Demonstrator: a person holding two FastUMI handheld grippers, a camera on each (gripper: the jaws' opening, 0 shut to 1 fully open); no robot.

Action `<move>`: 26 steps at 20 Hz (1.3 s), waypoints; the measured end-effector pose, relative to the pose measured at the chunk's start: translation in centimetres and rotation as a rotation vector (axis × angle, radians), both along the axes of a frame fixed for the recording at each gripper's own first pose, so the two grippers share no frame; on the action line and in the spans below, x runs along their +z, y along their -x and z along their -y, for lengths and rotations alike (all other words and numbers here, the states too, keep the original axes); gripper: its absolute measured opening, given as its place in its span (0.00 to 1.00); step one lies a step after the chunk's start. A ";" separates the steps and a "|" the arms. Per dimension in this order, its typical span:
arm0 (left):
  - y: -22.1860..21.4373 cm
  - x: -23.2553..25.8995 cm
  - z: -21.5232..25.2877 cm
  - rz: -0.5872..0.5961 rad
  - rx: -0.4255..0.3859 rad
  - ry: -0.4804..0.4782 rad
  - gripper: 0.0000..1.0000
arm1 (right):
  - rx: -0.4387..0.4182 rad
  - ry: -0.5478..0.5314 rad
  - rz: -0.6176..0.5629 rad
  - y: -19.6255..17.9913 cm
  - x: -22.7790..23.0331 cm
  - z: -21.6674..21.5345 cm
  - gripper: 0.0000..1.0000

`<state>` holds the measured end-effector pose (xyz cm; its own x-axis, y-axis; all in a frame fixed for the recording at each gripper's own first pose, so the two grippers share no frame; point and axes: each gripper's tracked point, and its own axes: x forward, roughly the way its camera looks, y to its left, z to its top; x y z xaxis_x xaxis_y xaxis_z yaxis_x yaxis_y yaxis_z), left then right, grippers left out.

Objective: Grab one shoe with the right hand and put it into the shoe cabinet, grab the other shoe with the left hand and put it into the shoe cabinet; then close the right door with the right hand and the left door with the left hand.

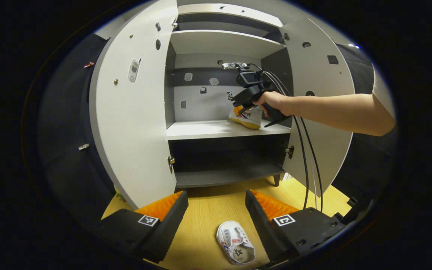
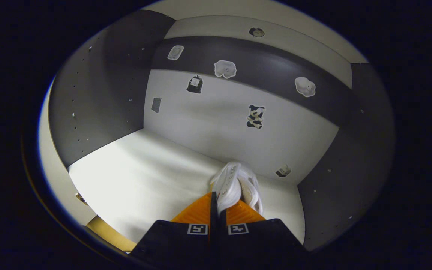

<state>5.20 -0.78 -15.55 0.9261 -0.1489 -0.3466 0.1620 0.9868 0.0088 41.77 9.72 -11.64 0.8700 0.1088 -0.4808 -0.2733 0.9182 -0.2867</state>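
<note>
In the right gripper view the held shoe (image 2: pixel 234 183) is mostly hidden behind the fingers — only a white edge shows at six o'clock. In the left gripper view the floor shoe (image 1: pixel 235 242) has its toe cut off at six o'clock, and the hand (image 1: pixel 274 102) hides the shelf shoe's rear.

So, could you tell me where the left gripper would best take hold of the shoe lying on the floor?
Probably across a side wall at the opening, coming straight down from above. The shoe lies sole down on the wooden floor with its opening up, between the open left gripper fingers, so one finger could slip inside.
</note>
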 end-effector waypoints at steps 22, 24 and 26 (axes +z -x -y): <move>5.0 -1.5 -4.3 0.030 -0.093 -0.005 0.95 | -0.100 -0.018 0.190 20.1 10.6 1.2 0.98; 5.4 -2.9 -4.1 0.007 -0.125 -0.002 0.95 | -0.110 -0.032 0.199 23.7 9.8 1.4 0.98; 6.0 -4.5 -3.8 -0.035 -0.139 0.015 0.95 | -0.137 -0.068 0.192 26.8 8.3 2.1 0.98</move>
<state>-0.81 3.03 -20.03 0.8836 -0.2804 -0.3750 0.2971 0.9547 -0.0137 15.00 7.59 -3.34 0.9535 0.0102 -0.3012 -0.0917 0.9619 -0.2577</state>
